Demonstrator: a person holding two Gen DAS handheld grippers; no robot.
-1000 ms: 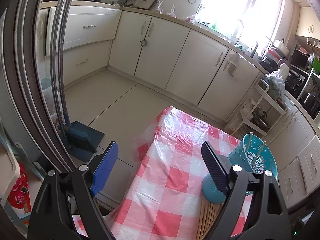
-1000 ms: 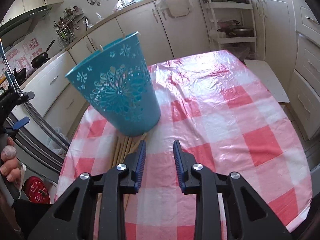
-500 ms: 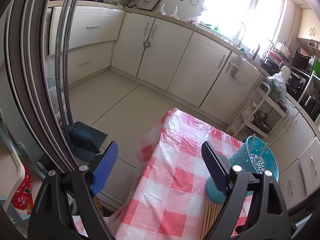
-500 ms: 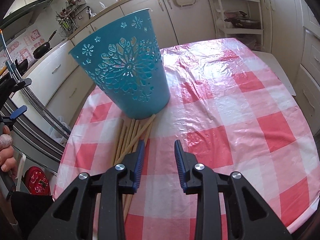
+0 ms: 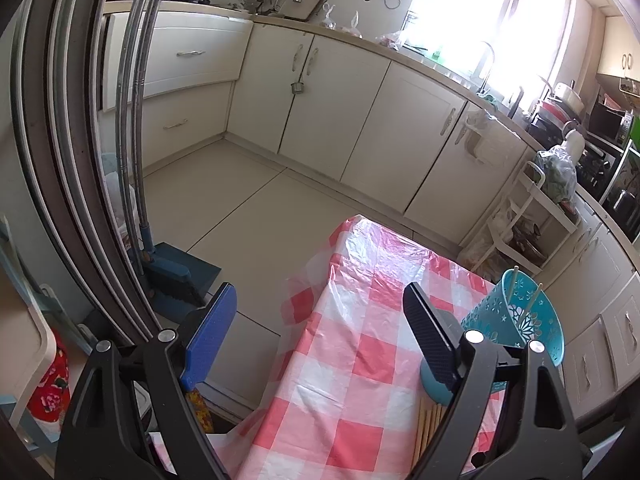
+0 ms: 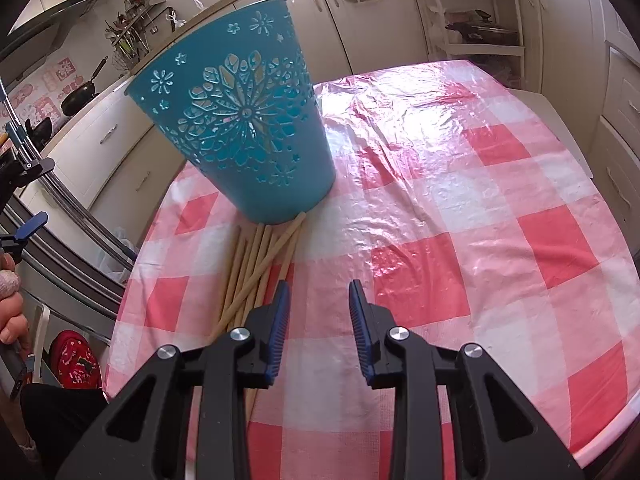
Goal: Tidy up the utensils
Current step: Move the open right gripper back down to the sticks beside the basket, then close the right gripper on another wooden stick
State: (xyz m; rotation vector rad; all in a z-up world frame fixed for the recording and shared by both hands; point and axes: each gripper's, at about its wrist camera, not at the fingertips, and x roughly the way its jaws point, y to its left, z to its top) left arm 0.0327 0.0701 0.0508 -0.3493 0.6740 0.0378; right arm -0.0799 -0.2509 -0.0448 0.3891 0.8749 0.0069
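Observation:
A teal perforated utensil holder point(image 6: 244, 136) stands on the red-and-white checked tablecloth point(image 6: 460, 208), with two chopsticks in it point(image 5: 516, 280). A bundle of wooden chopsticks point(image 6: 256, 268) lies flat in front of its base. My right gripper point(image 6: 316, 292) is open and empty, just right of the chopsticks' near ends, above the cloth. My left gripper point(image 5: 320, 304) is wide open and empty, held off the table's left edge; the holder point(image 5: 520, 320) sits behind its right finger.
The table's left edge point(image 5: 304, 312) drops to tiled floor. A broom and dustpan point(image 5: 176, 272) lean by the fridge at left. Cabinets point(image 5: 360, 128) line the far wall. A white rack point(image 6: 472, 16) stands beyond the table.
The right gripper has drawn back and lower, so more of the chopstick bundle shows. The left gripper has drifted back and left, away from the table. Both stay open.

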